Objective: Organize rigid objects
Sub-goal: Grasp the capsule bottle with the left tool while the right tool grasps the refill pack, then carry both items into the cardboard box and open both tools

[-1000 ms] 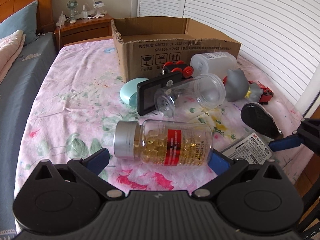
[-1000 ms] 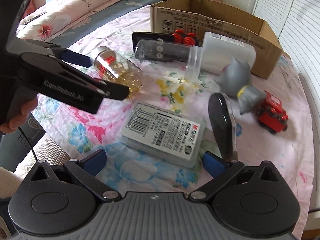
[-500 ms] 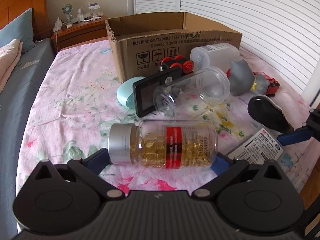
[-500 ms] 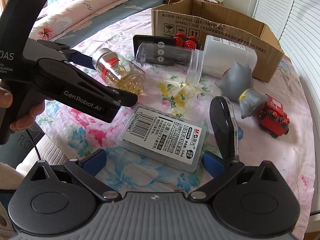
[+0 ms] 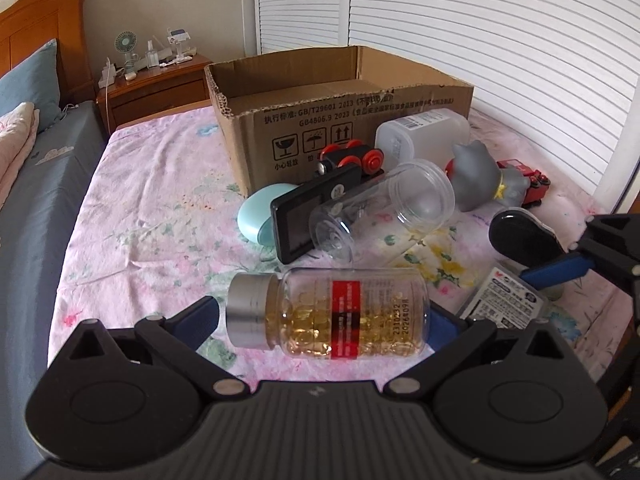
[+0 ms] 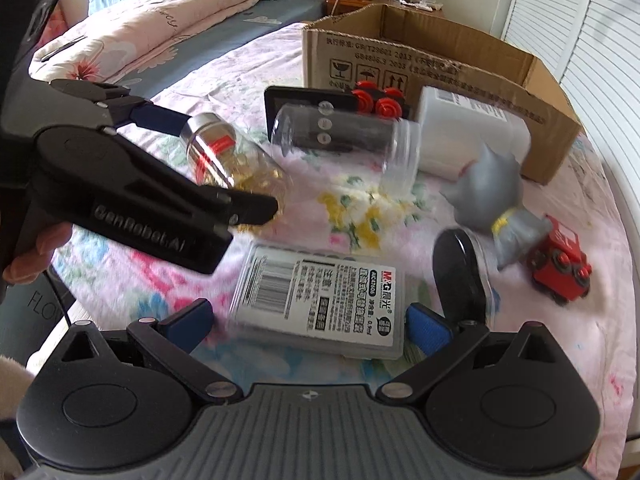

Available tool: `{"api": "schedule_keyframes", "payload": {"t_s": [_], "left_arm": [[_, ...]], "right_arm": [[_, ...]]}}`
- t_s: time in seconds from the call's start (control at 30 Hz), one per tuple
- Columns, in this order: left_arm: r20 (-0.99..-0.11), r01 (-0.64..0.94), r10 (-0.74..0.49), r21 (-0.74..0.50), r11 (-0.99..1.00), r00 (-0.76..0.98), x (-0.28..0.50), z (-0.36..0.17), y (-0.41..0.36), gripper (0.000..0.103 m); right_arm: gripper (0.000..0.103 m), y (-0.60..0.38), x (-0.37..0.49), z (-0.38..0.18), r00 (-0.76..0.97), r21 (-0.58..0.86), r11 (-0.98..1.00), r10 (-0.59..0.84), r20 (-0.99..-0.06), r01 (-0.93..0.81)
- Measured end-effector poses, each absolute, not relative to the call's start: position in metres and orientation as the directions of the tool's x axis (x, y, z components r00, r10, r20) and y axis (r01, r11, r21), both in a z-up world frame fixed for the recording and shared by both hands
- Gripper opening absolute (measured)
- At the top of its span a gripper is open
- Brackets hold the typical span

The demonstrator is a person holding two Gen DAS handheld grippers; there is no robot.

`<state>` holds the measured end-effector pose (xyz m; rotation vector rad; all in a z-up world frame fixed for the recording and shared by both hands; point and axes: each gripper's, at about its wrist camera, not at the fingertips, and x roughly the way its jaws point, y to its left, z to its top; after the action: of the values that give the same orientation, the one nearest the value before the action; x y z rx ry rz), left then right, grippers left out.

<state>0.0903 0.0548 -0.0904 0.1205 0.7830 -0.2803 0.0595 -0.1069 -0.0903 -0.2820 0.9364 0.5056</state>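
My left gripper [image 5: 320,320] is shut on a clear capsule bottle [image 5: 332,316] with a silver cap and red label, held lengthwise above the flowered bed sheet; it also shows in the right wrist view [image 6: 232,160]. My right gripper [image 6: 308,320] is open, its fingers on either side of a flat clear plastic case with a white label [image 6: 320,304]. An open cardboard box [image 5: 340,120] stands behind the pile.
Near the box lie an empty clear jar [image 5: 384,208], a black screen device [image 5: 312,216], a white container [image 5: 424,136], a grey cat figure [image 5: 480,176], a red toy vehicle [image 6: 560,272], a teal object [image 5: 256,216] and a black-lidded jar [image 6: 460,276]. A nightstand [image 5: 156,88] stands beyond.
My left gripper has lifted the capsule bottle off the sheet and raised it. My right gripper has moved in closer around the labelled case.
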Motion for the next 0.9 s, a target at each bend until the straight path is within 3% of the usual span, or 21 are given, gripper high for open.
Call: {"api": "schedule_keyframes", "payload": {"t_s": [0.23,0.3,0.37,0.9], "left_arm": [[-0.706,0.317,-0.23,-0.009,0.949,0.669,0.093,-0.089,0.059,0.097],[-0.706,0.329,-0.246,-0.019,0.944,0.664,0.093,-0.088,0.06,0.093],[-0.708,0.332,-0.245,-0.017,0.943,0.663,0.093,-0.088,0.06,0.093],[-0.729,0.329,-0.223,0.003,0.944,0.648,0.094,-0.068,0.073,0.093]], "right_arm": [[0.102,-0.1,0.065,-0.092,0.493,-0.028,0.841,0.29,-0.82,-0.54],[0.098,-0.1,0.065,-0.092,0.494,-0.027,0.839,0.294,-0.818,-0.543],[0.093,-0.101,0.065,-0.09,0.494,-0.023,0.839,0.298,-0.816,-0.544],[0.093,-0.108,0.06,-0.073,0.517,-0.06,0.83,0.288,-0.806,-0.555]]}}
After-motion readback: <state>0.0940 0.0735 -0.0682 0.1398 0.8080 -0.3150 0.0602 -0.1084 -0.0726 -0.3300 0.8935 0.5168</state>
